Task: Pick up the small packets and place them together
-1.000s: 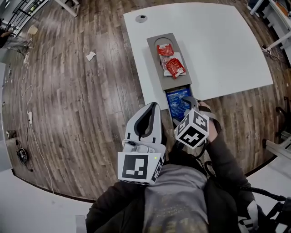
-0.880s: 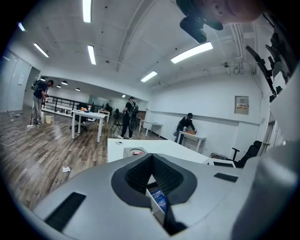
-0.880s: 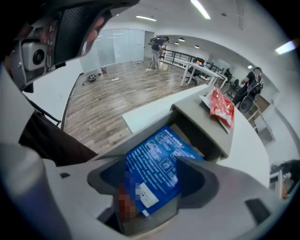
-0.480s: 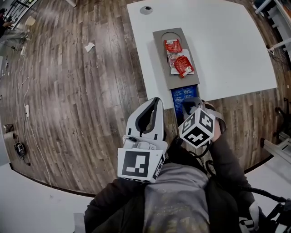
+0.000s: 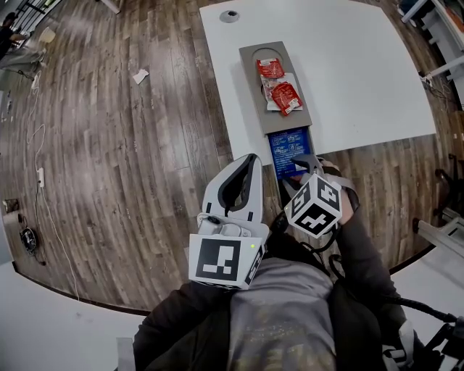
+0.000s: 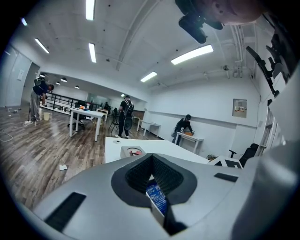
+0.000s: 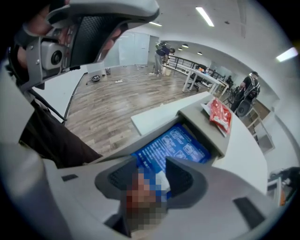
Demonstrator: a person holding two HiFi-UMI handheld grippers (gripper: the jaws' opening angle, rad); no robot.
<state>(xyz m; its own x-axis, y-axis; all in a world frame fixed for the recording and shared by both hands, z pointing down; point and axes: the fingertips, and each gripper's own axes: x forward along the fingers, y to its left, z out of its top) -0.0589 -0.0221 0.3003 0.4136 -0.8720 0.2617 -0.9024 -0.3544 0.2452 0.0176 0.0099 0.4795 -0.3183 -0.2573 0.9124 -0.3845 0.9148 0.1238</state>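
A grey tray (image 5: pixel 252 61) lies on the white table (image 5: pixel 348 72) with red packets (image 5: pixel 285 96) (image 5: pixel 270 69) on it. At its near end sits a blue packet (image 5: pixel 288 148). My right gripper (image 5: pixel 301 165) points steeply down at that packet's near end. In the right gripper view the blue packet (image 7: pixel 173 145) shows between the jaws of the right gripper (image 7: pixel 147 180), which have just been opening; a blurred patch hides part of the gap, and a red packet (image 7: pixel 220 116) lies beyond. My left gripper (image 5: pixel 251 159) is shut and holds nothing, left of the tray over the floor.
The table's near edge runs under the blue packet, with wooden floor below and to the left. A paper scrap (image 5: pixel 139 75) and cables (image 5: pixel 40 181) lie on the floor. A round cable hole (image 5: pixel 230 15) marks the table's far corner. People and desks stand far off in the room.
Both grippers keep their places, the right one at the blue packet's near end. Only the head view has shifted a little.
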